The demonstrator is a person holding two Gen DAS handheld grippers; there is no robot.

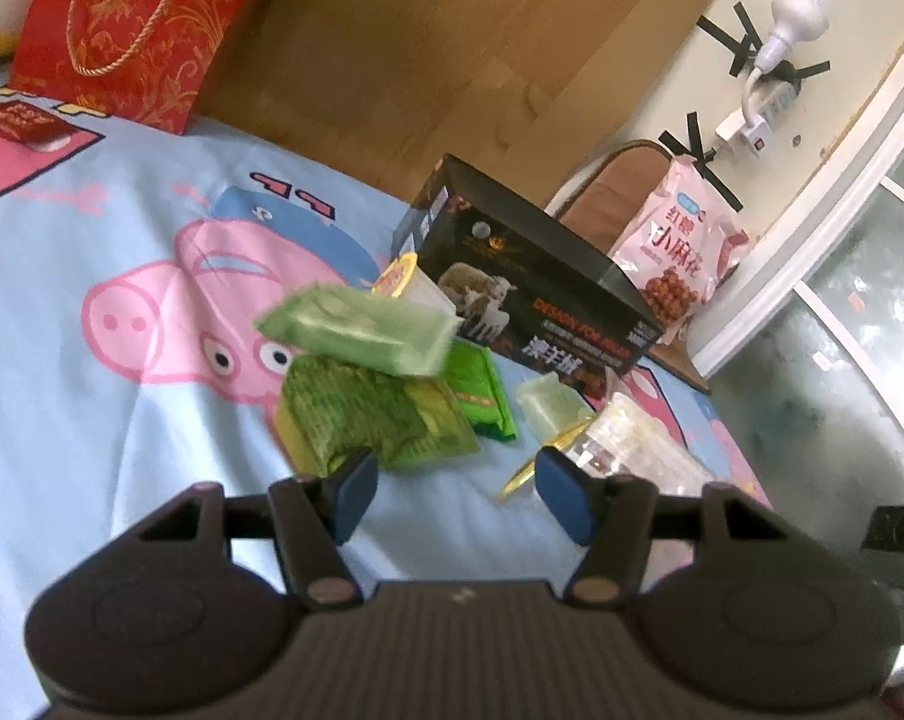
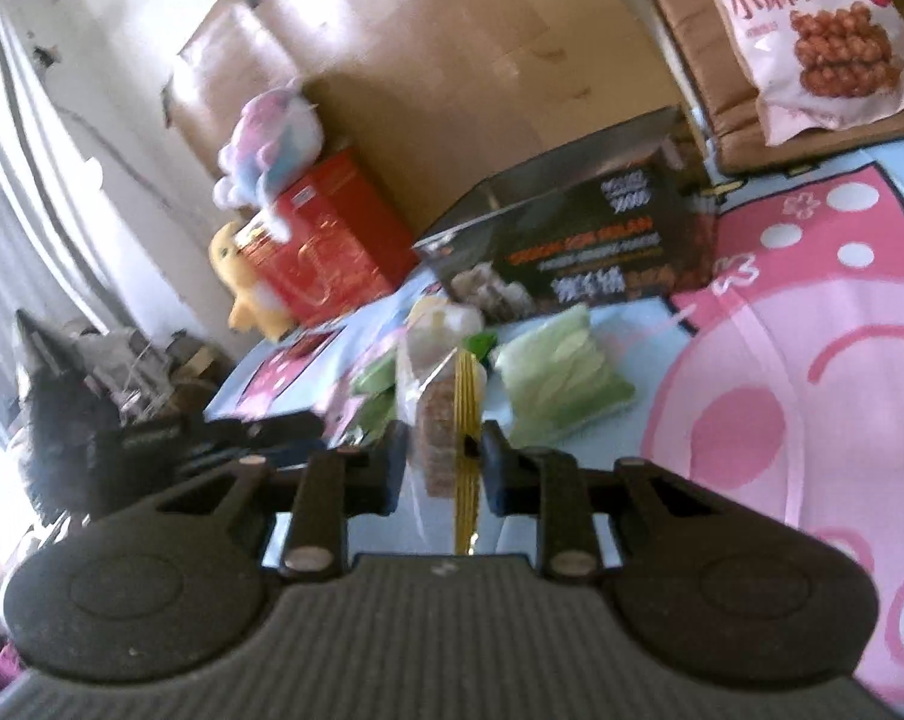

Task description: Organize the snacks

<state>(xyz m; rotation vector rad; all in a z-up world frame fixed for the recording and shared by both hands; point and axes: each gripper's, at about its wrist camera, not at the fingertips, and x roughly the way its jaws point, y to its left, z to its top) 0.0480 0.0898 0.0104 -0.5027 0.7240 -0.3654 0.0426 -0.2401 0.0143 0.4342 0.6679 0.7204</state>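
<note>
On the blue cartoon sheet [image 1: 92, 396] a heap of green snack packets [image 1: 368, 414] lies in front of an open black box [image 1: 530, 276]. A pale green packet [image 1: 356, 330] shows blurred above the heap. My left gripper [image 1: 459, 495] is open just short of the heap, with nothing between its pads. A clear packet with a gold edge [image 2: 446, 420] stands between the pads of my right gripper [image 2: 443, 462], which is shut on it. Beyond it lie a pale green packet [image 2: 566, 384] and the black box [image 2: 572, 240].
A pink snack bag [image 1: 680, 252] leans on a brown chair behind the box. A red gift bag [image 1: 134, 24] and plush toys [image 2: 272, 138] stand at the far side by a cardboard sheet [image 1: 452, 30]. The bed's edge drops off to the right [image 1: 746, 480].
</note>
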